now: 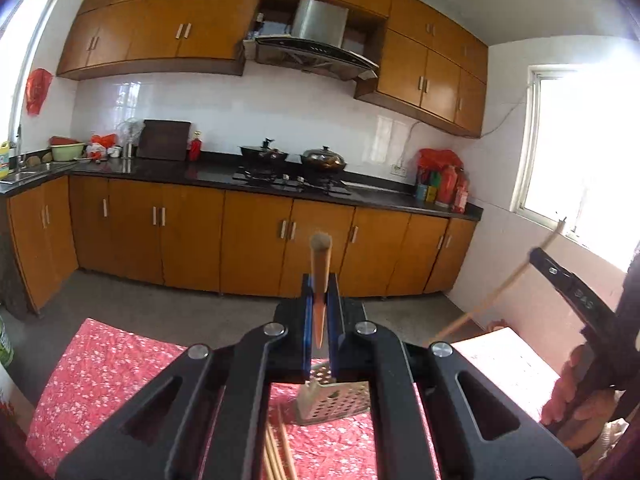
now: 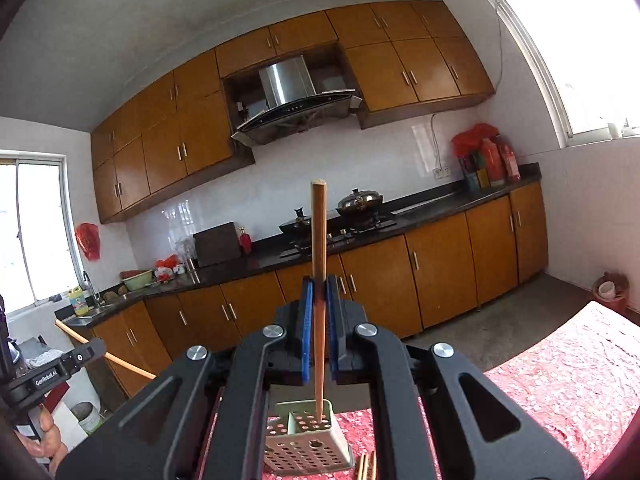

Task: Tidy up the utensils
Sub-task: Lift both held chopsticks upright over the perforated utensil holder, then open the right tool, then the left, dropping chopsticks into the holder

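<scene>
Left gripper (image 1: 320, 300): blue pads clamped on one round wooden chopstick (image 1: 320, 280), held upright above the table.
Right gripper (image 2: 318, 304): clamped likewise on a second chopstick (image 2: 319, 264), slim, pale wood, its lower tip inside the utensil holder (image 2: 306, 444).
Utensil holder: pale, box-shaped, perforated with round holes, divided inside; stands on the red floral tablecloth (image 1: 116, 364).
Loose chopsticks (image 1: 276, 456): a bundle lying just beside the holder.
Clearance: bare grey floor between table edge and wooden cabinets (image 1: 256, 236).
</scene>
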The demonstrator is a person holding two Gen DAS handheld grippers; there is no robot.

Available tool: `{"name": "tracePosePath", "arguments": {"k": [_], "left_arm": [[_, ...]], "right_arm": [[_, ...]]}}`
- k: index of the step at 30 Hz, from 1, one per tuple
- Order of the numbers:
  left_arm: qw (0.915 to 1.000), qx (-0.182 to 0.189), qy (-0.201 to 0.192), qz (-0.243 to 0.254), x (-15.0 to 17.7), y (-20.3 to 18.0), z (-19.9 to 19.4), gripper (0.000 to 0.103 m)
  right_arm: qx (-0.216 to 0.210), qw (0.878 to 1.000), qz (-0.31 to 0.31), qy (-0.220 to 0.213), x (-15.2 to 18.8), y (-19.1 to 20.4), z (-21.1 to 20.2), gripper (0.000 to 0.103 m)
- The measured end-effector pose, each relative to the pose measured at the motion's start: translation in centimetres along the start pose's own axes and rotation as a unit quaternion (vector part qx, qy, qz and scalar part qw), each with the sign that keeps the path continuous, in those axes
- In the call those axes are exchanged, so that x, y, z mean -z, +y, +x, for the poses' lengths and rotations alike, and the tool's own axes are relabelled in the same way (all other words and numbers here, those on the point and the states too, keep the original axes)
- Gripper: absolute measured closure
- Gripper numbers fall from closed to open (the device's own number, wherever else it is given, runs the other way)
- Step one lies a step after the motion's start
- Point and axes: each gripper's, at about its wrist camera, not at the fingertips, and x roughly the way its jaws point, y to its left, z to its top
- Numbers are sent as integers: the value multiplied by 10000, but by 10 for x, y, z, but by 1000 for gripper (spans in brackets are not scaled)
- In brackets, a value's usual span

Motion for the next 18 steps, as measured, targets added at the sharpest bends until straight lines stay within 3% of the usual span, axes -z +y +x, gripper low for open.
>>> {"name": "tracePosePath", "arguments": {"k": [6, 13, 14, 15, 16, 18], "left_arm": [[9986, 147, 499, 72, 23, -14, 40, 96], [9953, 40, 962, 82, 47, -15, 81, 95], [9952, 38, 978, 51, 49, -12, 82, 95], [9953, 21, 970, 22, 51, -10, 82, 93], [9955, 16, 945, -3, 51, -7, 80, 91], [9961, -12, 886, -27, 51, -4, 76, 87]], "right_arm": [[93, 9990, -64, 429, 19, 7, 36, 96], [197, 9951, -200, 946, 42, 11, 43, 94], [196, 9947, -248, 983, 44, 11, 42, 87], [226, 9946, -298, 968, 44, 12, 38, 71], [237, 9949, -326, 925, 44, 11, 35, 63], [243, 9955, -380, 833, 45, 10, 26, 58]]}}
